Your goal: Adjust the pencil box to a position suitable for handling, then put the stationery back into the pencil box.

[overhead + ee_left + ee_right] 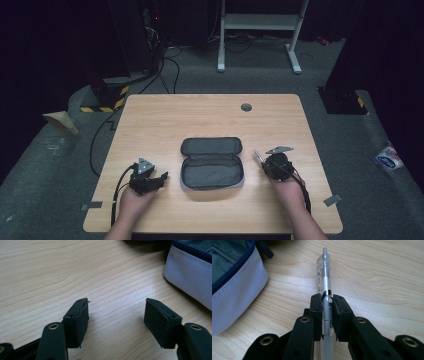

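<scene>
Clear pen (325, 277), no legible writing

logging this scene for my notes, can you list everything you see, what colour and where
pencil case: 1, grey with blue zip, open, middle of the table
pen: 1, clear and white, held in the right tongs, tip pointing away beside the case
table: 1, light wood, with a round grey cap near its far edge
tape marks: 2, grey, near the table's front corners
desk frame: 1, white, on the floor beyond the table
cables: several, black, on the floor at far left
packet: 1, white and blue, on the floor at right
left tongs: 1, black, open over bare wood left of the case
right tongs: 1, black, shut on the pen
hands: 2, at the near edge
</scene>
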{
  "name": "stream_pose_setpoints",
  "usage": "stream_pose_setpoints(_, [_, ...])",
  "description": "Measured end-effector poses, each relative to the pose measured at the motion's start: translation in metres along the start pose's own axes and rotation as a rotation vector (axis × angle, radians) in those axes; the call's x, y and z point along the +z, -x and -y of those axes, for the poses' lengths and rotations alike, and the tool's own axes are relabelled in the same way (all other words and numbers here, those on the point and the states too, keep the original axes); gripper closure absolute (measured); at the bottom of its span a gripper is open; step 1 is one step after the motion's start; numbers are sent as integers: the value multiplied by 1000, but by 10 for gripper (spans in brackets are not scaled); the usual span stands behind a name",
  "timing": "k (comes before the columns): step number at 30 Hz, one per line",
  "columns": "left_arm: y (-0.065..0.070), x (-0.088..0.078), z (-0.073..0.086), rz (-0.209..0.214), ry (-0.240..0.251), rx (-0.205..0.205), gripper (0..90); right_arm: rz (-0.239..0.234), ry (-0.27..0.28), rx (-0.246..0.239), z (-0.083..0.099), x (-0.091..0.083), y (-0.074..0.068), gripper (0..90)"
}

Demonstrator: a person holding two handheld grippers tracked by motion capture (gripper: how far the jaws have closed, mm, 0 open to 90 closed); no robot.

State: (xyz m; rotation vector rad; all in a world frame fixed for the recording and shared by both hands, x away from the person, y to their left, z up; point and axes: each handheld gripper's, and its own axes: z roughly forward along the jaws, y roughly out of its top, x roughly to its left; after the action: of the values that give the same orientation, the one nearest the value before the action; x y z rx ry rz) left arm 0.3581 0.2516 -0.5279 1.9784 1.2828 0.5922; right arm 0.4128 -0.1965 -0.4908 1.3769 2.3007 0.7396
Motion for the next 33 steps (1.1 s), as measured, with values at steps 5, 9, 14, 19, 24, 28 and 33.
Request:
stream_pose_setpoints(5, [0,0,0,0,-1,5,365,10,19,-12,-3,-5,-1,783])
stream_pose_setpoints(9, [0,0,0,1,0,4,364,14,39,-14,-6,-8,-3,783])
stream_pose_setpoints(14, [0,0,0,1,-1,7,365,11,47,-9,-8,-9,-3,783])
stream_pose_setpoints(19, [0,0,0,1,-1,5,365,16,59,-16,-8,-11,-3,783])
stream_pose_setpoints(24, [1,-1,0,-2,0,-1,371,8,79,-18,-10,-14,-2,783])
stream_pose_setpoints(28, [2,-1,1,-7,1,-5,371,-3,90,-33,-12,-20,-3,783])
stream_pose_setpoints(33, [2,-2,1,-8,-3,-3,372,-15,145,-49,-17,-31,-5,783])
